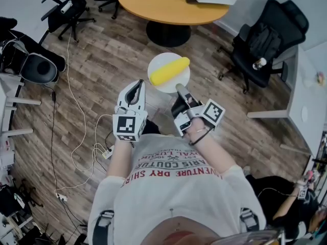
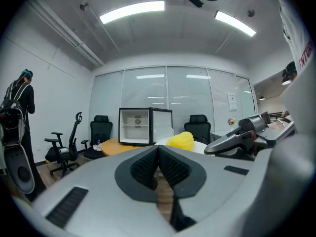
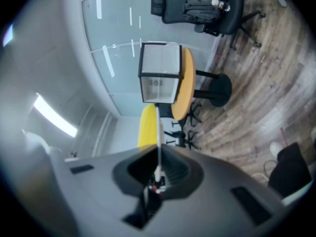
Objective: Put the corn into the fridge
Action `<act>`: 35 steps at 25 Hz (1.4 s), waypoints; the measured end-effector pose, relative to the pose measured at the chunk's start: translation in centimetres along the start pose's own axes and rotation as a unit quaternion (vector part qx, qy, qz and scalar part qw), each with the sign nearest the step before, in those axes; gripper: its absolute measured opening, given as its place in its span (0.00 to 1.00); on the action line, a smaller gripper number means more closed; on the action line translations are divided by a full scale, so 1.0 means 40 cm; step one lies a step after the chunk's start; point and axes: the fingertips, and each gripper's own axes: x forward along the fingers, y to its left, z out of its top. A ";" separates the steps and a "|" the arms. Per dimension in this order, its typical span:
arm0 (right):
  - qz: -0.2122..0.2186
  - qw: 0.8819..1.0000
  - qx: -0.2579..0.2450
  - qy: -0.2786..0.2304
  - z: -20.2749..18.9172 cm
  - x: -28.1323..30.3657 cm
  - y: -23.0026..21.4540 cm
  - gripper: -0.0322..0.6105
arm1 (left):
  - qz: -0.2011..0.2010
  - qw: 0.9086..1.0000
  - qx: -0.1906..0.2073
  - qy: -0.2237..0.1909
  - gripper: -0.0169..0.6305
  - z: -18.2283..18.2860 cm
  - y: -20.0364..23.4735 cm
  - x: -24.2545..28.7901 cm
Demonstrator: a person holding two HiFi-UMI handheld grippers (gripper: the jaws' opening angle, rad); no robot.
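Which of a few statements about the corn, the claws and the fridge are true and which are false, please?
1. The corn lies on a white plate. True.
2. The right claw is open and empty. False: it is shut on the plate's rim.
3. The left claw grips the corn. False: it is shut with nothing between its jaws.
4. The fridge stands on the round wooden table. True.

Red print on the person's white shirt [image 1: 176, 198], at six o'clock in the head view and upside down there, reads partly "ADVENTURE DRY SHIR", with smaller "ARIS COUTUR" beside it. Nothing else is legible.
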 end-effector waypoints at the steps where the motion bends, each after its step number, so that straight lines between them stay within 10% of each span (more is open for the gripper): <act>1: -0.001 1.000 -0.001 -0.002 0.003 0.023 0.003 0.11 | -0.002 1.000 -0.001 -0.001 0.07 0.004 0.021 0.016; 18: 0.005 0.998 -0.004 -0.061 0.053 0.520 0.116 0.11 | -0.053 0.998 0.009 -0.021 0.07 0.116 0.486 0.308; 35: -0.004 0.998 0.015 -0.056 0.223 0.813 0.073 0.11 | -0.015 1.000 0.001 0.002 0.07 0.065 0.664 0.554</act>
